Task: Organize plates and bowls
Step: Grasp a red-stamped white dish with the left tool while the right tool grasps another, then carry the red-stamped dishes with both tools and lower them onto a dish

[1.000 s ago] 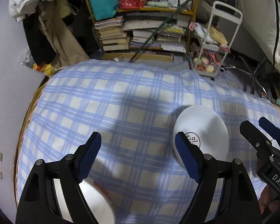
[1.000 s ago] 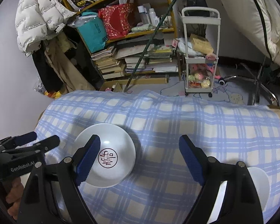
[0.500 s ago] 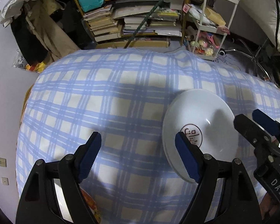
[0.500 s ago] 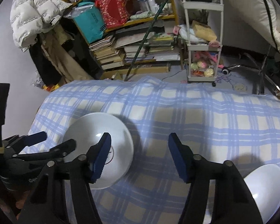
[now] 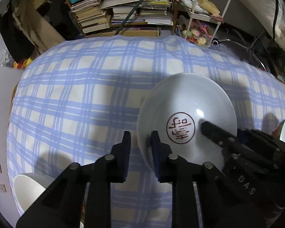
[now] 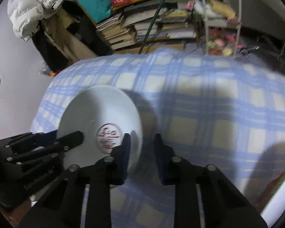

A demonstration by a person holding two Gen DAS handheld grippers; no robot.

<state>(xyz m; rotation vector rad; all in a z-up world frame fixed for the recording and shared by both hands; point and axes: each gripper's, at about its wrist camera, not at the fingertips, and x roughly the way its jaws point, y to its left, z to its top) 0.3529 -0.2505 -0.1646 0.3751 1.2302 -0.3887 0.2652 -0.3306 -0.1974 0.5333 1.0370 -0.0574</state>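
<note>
A white plate (image 5: pixel 190 98) with a red round seal mark lies on the blue-and-cream plaid cloth (image 5: pixel 85 95). My left gripper (image 5: pixel 140 142) points down at the plate's left rim. Its jaws are closing with the rim between them, and a strip of cloth still shows between the outer pad and the rim. In the right wrist view, my right gripper (image 6: pixel 141 146) straddles the opposite rim of the plate (image 6: pixel 100 110). Its jaws are closing too, with a gap outside the rim. Each view shows the other gripper's fingers (image 5: pixel 214 133) over the plate.
A white bowl (image 5: pixel 28 191) sits at the near left edge of the cloth. Another bowl with red marks (image 6: pixel 279 186) sits at the near right. Beyond the table stand a bookshelf (image 5: pixel 123 9), a white trolley (image 5: pixel 205 15) and hanging clothes (image 6: pixel 34 3).
Both grippers have come down onto the plate from either side. Their jaws have narrowed from wide apart to a small gap around the rim. The plate looks larger and closer.
</note>
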